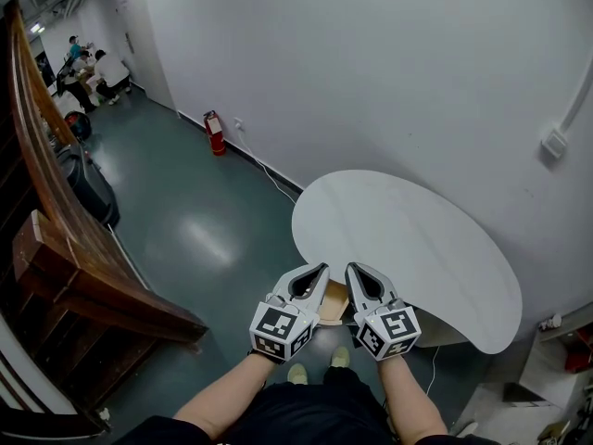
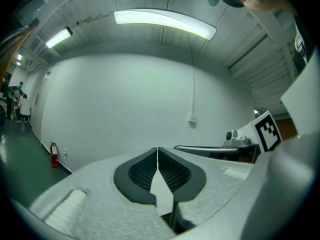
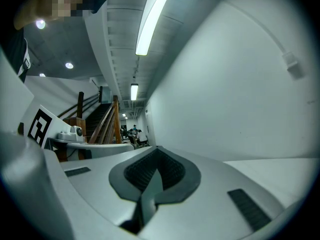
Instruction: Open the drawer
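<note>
While the drawer itself cannot be picked out with certainty, the left tool (image 1: pixel 323 268) and the right tool (image 1: pixel 351 268) are held side by side at the lower centre of the head view, just at the near edge of a white, rounded counter (image 1: pixel 417 239). Both tools are seen with their ribbed pads brought together at the tips, and nothing is clamped in either. A tan box-like piece (image 1: pixel 334 302) is glimpsed between the two tools, tucked under the counter's edge; the drawer is judged to sit there, though no front or handle is shown.

A drawer of this kind is expected to be rigid and fairly light, and to run straight on its slides with some initial resistance. It is best taken at the middle of its front lip or handle, so that it is not skewed when pulled.

No brand or readable writing is found. Only black-and-white square patterns are carried on the marker cubes (image 1: pixel 278 330), and the label on the red fire extinguisher (image 1: pixel 215 133) at upper left is too small to be read.
</note>
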A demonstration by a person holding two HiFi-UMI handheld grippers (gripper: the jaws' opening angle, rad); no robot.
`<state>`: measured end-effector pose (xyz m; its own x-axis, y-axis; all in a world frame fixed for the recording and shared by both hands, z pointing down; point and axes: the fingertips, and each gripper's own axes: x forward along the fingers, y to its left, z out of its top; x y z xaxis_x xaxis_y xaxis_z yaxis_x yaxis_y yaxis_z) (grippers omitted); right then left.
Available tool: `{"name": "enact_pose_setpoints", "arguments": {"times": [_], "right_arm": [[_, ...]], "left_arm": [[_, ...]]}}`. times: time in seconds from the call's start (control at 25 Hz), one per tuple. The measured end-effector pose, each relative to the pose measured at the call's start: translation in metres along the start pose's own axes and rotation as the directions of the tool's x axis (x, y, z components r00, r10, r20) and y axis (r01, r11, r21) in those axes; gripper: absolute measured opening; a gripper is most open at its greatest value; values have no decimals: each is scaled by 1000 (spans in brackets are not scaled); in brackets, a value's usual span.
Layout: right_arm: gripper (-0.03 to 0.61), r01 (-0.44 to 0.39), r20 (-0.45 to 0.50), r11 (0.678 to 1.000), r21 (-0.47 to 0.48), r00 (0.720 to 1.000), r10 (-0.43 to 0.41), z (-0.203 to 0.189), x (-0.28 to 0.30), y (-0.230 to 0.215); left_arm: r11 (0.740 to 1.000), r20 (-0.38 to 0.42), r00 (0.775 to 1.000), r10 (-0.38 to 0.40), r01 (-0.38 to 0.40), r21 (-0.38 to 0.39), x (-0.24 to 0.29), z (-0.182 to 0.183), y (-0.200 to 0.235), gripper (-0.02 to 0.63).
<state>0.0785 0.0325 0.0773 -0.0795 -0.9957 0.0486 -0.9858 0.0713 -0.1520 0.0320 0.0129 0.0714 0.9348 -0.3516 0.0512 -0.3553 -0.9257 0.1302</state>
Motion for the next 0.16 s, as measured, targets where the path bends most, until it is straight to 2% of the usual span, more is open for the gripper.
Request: {"name": "enact_pose_setpoints", "arguments": {"times": [0.16], "right_arm": [[14,3,5,1000,10,1000,-4,2,2,-8]], "left_arm": [[1000,-1,1000,-3,3,13,10,2,-1,17]]}}
